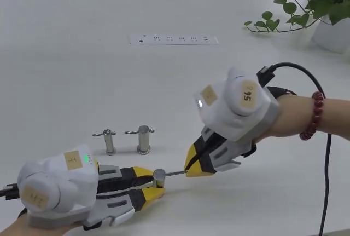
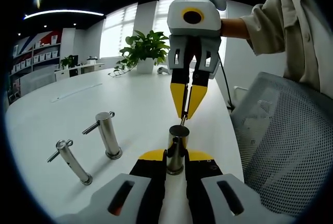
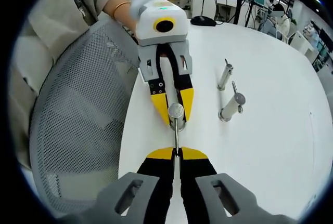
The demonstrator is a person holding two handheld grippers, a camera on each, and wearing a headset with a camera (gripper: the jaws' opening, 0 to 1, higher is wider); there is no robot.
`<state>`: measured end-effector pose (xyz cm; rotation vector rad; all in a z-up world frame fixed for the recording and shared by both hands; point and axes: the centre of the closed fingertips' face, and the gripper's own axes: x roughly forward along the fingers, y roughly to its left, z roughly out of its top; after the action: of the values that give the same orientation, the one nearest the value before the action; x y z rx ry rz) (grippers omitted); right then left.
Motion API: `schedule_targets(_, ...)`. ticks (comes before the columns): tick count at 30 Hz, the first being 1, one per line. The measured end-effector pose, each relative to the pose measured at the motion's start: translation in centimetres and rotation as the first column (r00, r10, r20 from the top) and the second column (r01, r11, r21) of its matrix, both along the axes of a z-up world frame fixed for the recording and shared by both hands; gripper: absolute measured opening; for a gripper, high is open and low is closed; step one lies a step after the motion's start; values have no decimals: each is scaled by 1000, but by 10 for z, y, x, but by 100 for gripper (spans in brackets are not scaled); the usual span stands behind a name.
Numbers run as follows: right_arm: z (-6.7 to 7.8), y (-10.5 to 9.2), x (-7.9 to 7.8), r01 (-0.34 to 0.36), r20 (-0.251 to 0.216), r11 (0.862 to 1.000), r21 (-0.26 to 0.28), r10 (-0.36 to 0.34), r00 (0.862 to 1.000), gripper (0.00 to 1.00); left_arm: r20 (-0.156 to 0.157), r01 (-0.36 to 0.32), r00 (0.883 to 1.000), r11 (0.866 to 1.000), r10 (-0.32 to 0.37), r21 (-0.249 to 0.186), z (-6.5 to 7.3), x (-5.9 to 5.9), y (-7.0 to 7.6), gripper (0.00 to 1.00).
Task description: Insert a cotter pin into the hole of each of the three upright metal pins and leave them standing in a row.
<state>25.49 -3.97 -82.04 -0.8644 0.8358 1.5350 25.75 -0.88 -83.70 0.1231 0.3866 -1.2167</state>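
2 of 3 pinned, third in progress
first pin (image 1: 109, 141) and second pin (image 1: 144, 139) stand finished; left gripper (image 1: 155, 183) clamps third pin (image 1: 159, 177) upright on table (image 1: 82, 66), right gripper (image 1: 190, 171) pinches cotter pin (image 1: 174, 173) at its hole

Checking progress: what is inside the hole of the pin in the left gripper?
The cotter pin, pinched in the right gripper, meets the pin at its head. Its tip and the hole are covered, so how far it is in cannot be seen.
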Motion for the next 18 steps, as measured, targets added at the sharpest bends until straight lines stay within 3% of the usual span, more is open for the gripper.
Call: schedule_targets(18, 0, 1, 1, -71, 42, 996, -46, 73, 996, 3, 8, 6, 1000, 1000, -6, 0, 0, 0, -1, 11)
